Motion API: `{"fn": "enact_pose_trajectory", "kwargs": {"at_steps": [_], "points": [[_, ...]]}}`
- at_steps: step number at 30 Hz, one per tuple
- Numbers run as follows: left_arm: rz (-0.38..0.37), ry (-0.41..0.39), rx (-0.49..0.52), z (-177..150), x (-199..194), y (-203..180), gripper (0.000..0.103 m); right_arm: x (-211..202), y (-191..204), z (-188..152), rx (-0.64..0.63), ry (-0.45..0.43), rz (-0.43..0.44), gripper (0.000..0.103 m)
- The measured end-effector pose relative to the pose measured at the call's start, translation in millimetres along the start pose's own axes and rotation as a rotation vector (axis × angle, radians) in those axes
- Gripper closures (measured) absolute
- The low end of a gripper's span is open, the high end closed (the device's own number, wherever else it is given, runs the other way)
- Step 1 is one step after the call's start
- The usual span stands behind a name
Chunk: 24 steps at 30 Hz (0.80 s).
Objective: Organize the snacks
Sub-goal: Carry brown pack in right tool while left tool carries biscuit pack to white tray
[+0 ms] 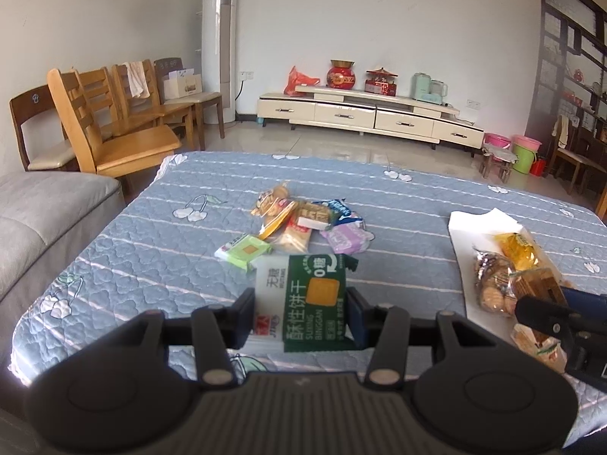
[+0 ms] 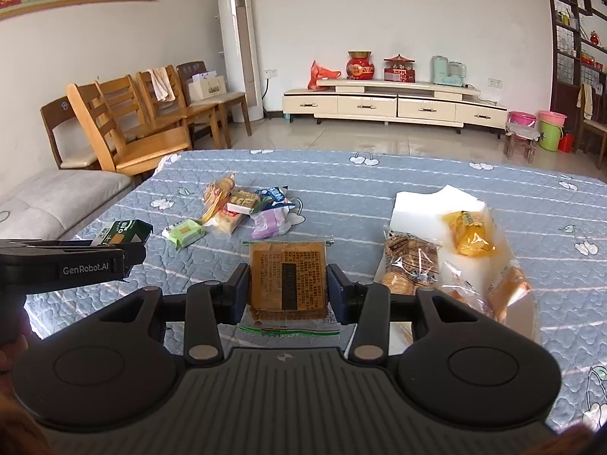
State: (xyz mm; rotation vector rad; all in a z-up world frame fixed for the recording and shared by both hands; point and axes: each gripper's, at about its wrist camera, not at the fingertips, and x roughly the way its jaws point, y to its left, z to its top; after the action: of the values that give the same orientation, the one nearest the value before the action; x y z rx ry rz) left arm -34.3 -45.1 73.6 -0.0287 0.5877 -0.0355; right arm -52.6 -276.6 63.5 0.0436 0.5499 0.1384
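Note:
My left gripper (image 1: 301, 309) is shut on a green-and-white biscuit packet (image 1: 303, 303), held above the blue quilted table (image 1: 151, 250). In the right wrist view that packet (image 2: 121, 232) shows at the left, in the left gripper (image 2: 131, 254). My right gripper (image 2: 288, 284) is shut on a brown cracker packet in clear wrap (image 2: 288, 280). A loose pile of snack packets (image 1: 303, 223) (image 2: 242, 212) lies mid-table. A white tray (image 1: 481, 227) (image 2: 425, 204) at the right holds a yellow packet (image 2: 468, 233) and cookie bags (image 2: 411, 265). In the left wrist view, the right gripper (image 1: 550, 313) hangs over the tray.
A light green packet (image 1: 244, 250) (image 2: 184, 233) lies nearest the left gripper, apart from the pile. Wooden chairs (image 1: 114, 129) and a grey sofa (image 1: 45, 208) stand beyond the table's left edge. A cream TV cabinet (image 1: 371, 113) lines the far wall.

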Motion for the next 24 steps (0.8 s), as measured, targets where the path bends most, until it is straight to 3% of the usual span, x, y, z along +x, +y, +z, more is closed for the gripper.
{"fn": "enact_pose_trajectory", "kwargs": {"at_steps": [24], "points": [[-0.05, -0.007, 0.062, -5, -16, -32, 0.054, -23, -20, -8, -0.002, -0.06, -0.045, 0.049]]}}
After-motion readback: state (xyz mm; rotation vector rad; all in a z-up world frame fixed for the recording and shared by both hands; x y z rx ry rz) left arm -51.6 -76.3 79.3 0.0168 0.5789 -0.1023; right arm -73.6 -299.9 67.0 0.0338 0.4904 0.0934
